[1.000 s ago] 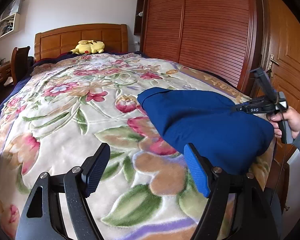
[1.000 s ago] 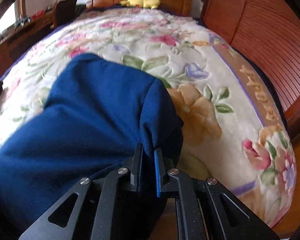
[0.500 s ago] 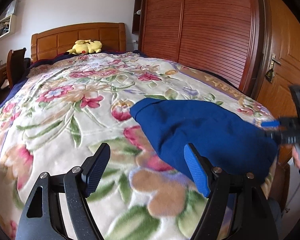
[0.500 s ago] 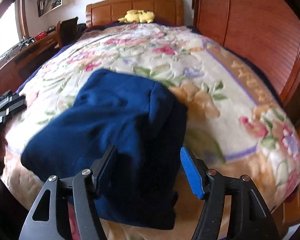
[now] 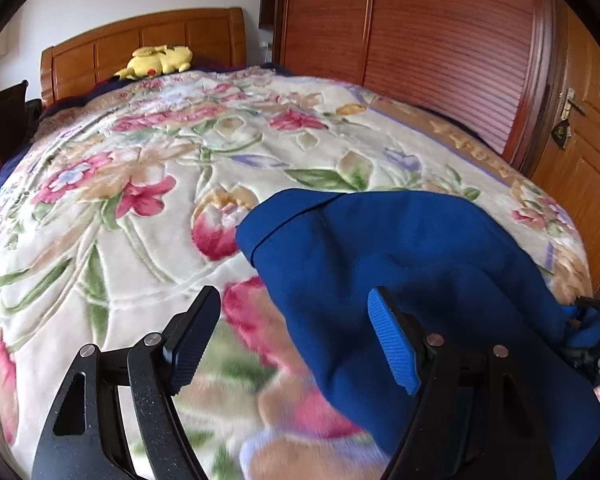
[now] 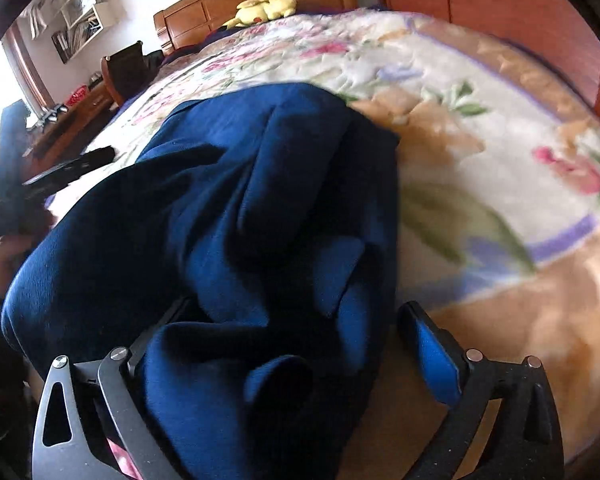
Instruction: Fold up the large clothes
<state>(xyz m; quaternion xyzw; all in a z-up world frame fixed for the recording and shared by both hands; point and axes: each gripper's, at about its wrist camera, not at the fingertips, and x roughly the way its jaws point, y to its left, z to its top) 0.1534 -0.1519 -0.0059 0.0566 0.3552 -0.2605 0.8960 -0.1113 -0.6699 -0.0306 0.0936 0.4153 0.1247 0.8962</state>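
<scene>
Your right tongs (image 6: 300, 344), which had been pinched tight on the edge of the blue garment (image 6: 228, 184) a second earlier, were swinging their jaws wide at this moment; cloth bunched loosely between them and draped over the left finger, but neither pad pressed on it, so you had released it. That release looked deliberate: the folded layer had been carried over and dropped at the bed's near end, ready to be tidied. Your left tongs (image 5: 296, 340) had slid across the quilt towards the garment, which now filled more of that view. They stood part open and empty, the right pad (image 5: 392, 344) over the garment's near edge, the left pad over bare quilt. I judged them poised to take that edge or smooth it, though they touched nothing I could be sure of.

Outward from the tongs, the garment lay in a rumpled heap at the foot of the floral quilt (image 5: 140, 184), its far hem at about twelve o'clock from the left tongs, its near end spilling over the bed's edge towards you. Both hands pointed the tongs steeply down at the bed. The right one, seen at four o'clock in the left view, sat low beside the hanging cloth. A yellow plush toy (image 5: 158, 60) rested against the headboard (image 5: 148, 36) at eleven o'clock, well apart from the work.
</scene>
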